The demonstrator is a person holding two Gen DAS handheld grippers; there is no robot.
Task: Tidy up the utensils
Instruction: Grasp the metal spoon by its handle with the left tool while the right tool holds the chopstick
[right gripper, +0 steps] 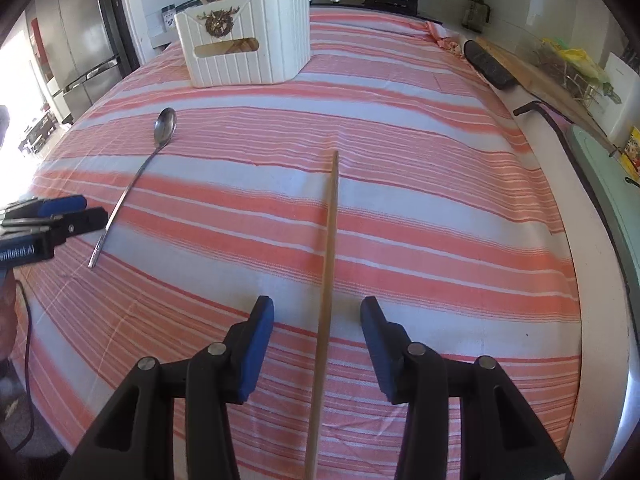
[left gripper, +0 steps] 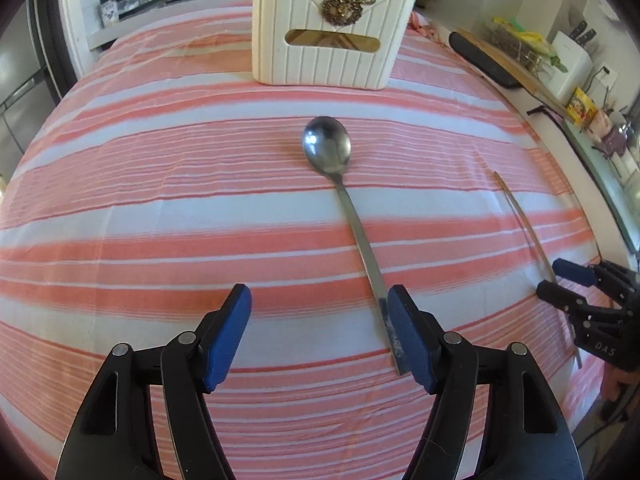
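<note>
My left gripper: spread, spoon handle beside right pad.
My right gripper: spread, chopstick lying between, untouched.

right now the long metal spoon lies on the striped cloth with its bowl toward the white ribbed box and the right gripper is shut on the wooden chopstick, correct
Not quite. The right gripper is open: the right wrist view shows the wooden chopstick lying between its pads, untouched. The long metal spoon does lie on the striped cloth, bowl toward the white ribbed box.
</note>
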